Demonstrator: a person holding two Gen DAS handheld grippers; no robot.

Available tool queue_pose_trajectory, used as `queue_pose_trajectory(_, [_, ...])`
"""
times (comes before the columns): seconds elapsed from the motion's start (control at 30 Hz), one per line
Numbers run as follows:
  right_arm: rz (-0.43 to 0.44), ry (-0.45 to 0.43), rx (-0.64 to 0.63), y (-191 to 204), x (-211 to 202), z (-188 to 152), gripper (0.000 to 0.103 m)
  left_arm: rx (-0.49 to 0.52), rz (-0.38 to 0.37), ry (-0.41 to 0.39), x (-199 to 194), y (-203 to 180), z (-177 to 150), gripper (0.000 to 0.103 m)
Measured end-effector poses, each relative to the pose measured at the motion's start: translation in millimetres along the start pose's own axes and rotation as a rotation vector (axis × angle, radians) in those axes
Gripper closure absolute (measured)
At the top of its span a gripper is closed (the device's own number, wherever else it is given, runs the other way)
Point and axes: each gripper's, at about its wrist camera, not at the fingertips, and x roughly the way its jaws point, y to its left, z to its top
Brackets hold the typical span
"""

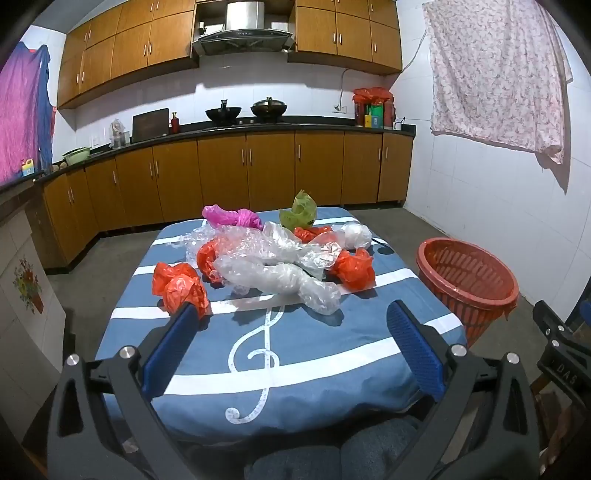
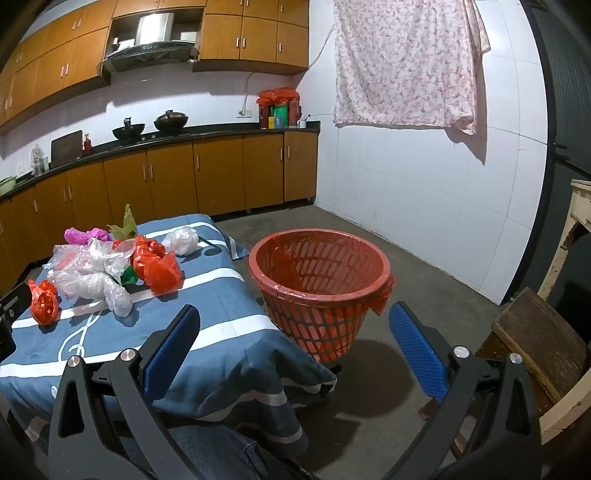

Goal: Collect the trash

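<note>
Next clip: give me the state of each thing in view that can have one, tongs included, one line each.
Left tongs: open, empty.
Right tongs: open, empty.
Red plastic lattice basket: upright on the floor beside the table, lined with a red bag, no trash visible inside.
Crumpled red, clear, pink and green plastic bags: piled on the table, none collected.
Blue cloth with white treble clef: spread over the table.

Wooden cabinets (image 1: 258, 162) line the kitchen wall below a dark counter (image 1: 280, 123) bearing two woks (image 1: 223, 112). A hood (image 1: 243, 35) hangs above. A floral sheet (image 2: 402, 62) drapes the tiled wall.
</note>
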Motion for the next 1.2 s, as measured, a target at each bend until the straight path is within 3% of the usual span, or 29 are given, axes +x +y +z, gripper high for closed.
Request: queue_pose_trajectory(1.2, [-0.001, 0.004, -0.002, 0.4, 1.5, -1.3, 0.002, -0.005, -0.003, 0.008, 0.4, 0.2, 0.1, 0.004])
